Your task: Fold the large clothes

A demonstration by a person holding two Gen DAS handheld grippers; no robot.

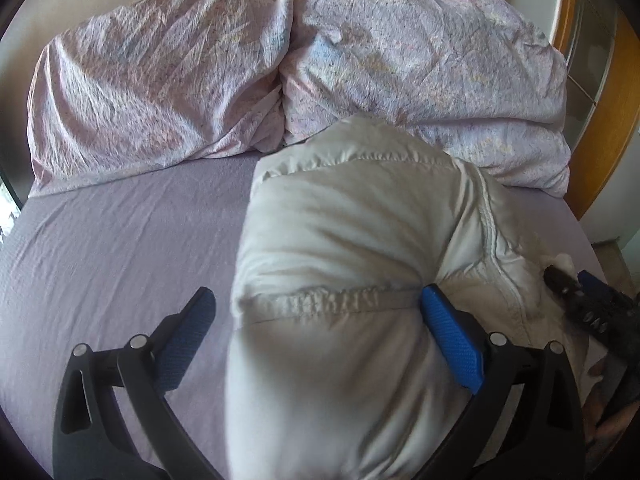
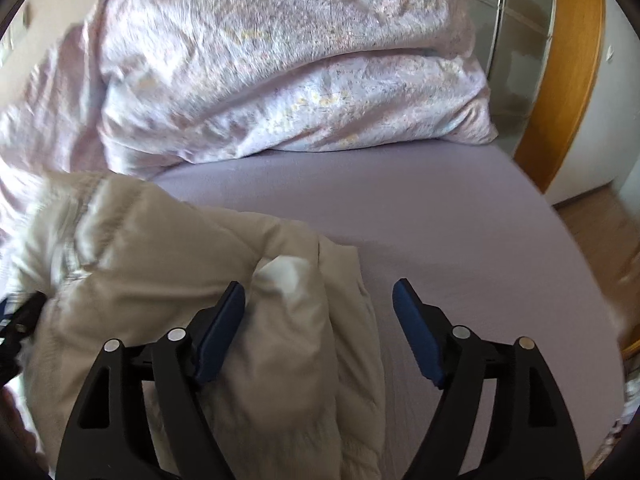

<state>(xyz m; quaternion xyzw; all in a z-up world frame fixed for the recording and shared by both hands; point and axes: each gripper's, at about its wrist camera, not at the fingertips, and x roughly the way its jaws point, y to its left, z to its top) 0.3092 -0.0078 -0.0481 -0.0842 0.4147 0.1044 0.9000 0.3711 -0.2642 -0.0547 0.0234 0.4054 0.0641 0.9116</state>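
Here, both tools (image 1: 318, 310) (image 2: 318, 300) agape astride jacket (image 1: 340, 240)

Jacket (image 1: 344, 240) on bed (image 1: 120, 248), pillows (image 1: 160, 92) behind.

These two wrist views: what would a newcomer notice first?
A puffy cream padded jacket lies bundled on the lilac bed sheet, between the open blue-padded left gripper. Behind it, crumpled pink patterned duvets pile up. The right gripper is open over the jacket's edge.
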